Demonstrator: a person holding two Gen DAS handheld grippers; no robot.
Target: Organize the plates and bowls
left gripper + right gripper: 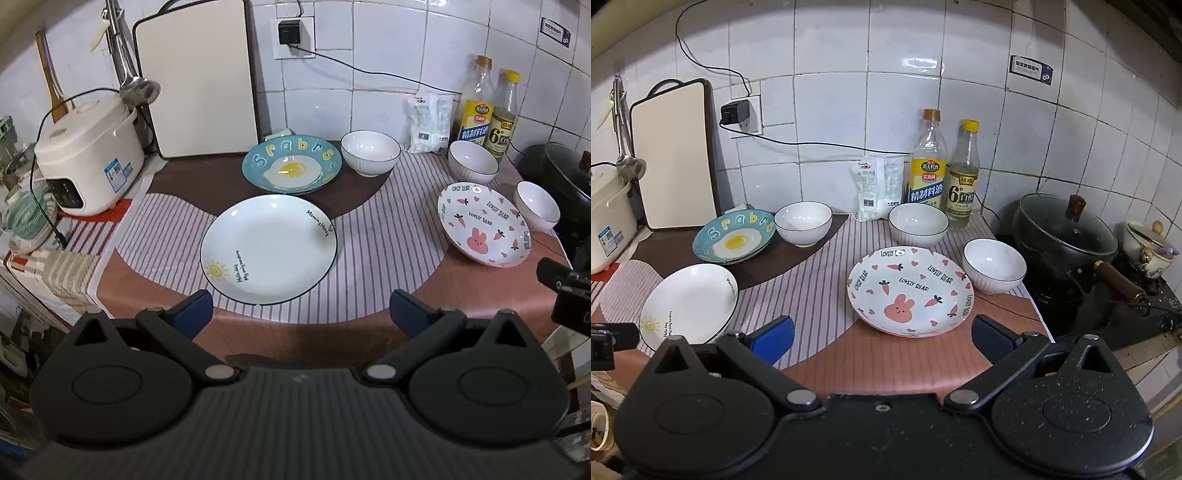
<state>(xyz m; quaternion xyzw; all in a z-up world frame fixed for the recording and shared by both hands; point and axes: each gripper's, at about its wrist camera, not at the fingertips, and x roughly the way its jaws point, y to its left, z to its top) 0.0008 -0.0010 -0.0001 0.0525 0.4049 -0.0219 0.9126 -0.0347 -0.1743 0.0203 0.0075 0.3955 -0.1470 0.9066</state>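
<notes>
- left gripper (301, 308) spread wide, nothing between the blue pads, hovering over the near edge of the counter just short of the sun plate (268, 248)
- right gripper (882, 338) same deal, fingers well apart and gripping nothing, parked right in front of the bunny plate (910, 291)
- sun plate flat on the striped mat (388, 236), white with a dark rim, little sun doodle on the near-left side
- egg plate (291, 164) behind it on the brown patch, teal with a fried egg print, looks stacked on another plate but hard to be sure
- first white bowl (370, 152) just right of the egg plate
- second white bowl (918, 224) in front of the two bottles (928, 162)
- third white bowl (994, 265) just beside the bunny plate's far-right rim, near the black pot (1065, 230)
- rice cooker (88, 162) far left, cutting board (199, 79) leaning upright on the tiled wall
</notes>
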